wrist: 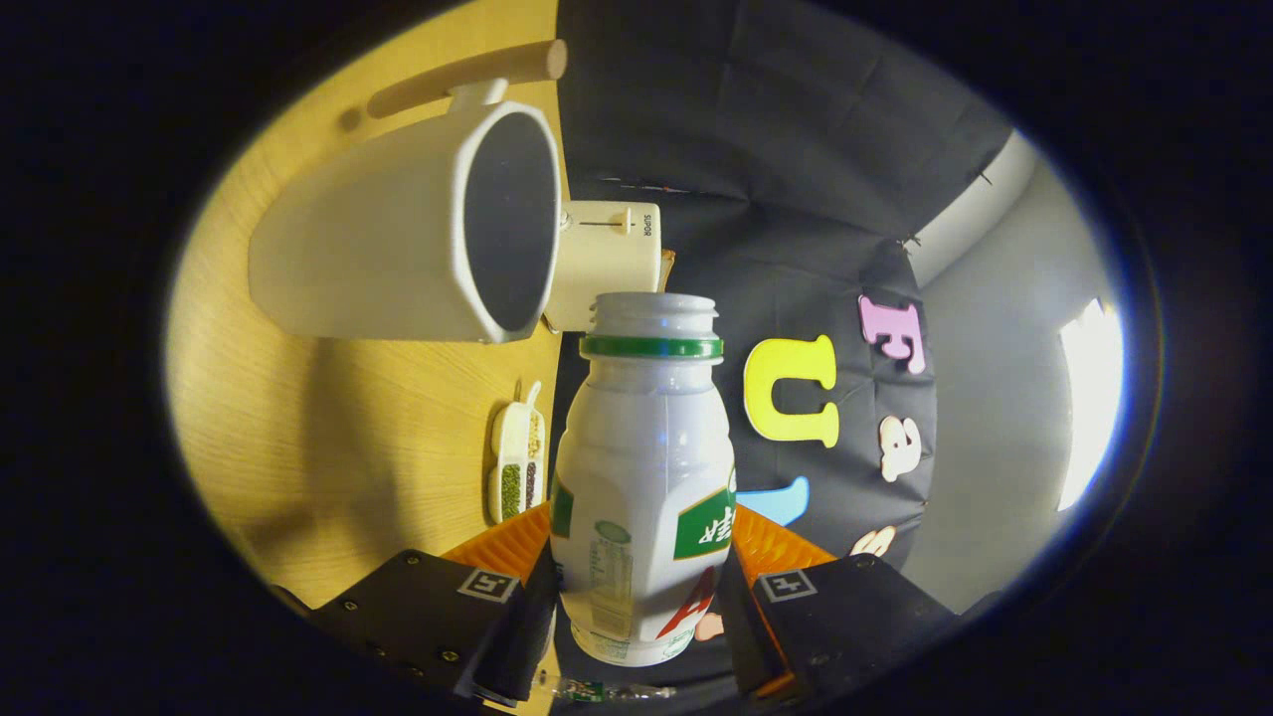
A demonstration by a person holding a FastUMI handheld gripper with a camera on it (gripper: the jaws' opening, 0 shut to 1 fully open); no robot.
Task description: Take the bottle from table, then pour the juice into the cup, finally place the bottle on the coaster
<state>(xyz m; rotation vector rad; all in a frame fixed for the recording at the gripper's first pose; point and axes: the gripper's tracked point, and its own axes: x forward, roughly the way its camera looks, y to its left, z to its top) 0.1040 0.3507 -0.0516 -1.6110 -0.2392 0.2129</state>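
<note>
Pour step: jaws grasping tilted bottle [641, 467], mouth near cup [418, 224] rim; juice probably not flowing; tip further.

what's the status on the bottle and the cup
Gripper shut on bottle, cap off, tipped sideways. Bottle mouth close beside cup rim, not over it. No juice seen flowing. Nothing between them.

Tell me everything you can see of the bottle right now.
The bottle is white plastic, with a green neck ring, a green label and an open, capless threaded mouth. It sits between the gripper's fingers, which press both sides. The view is rolled sideways, so its mouth is near the white cup's rim.
</note>
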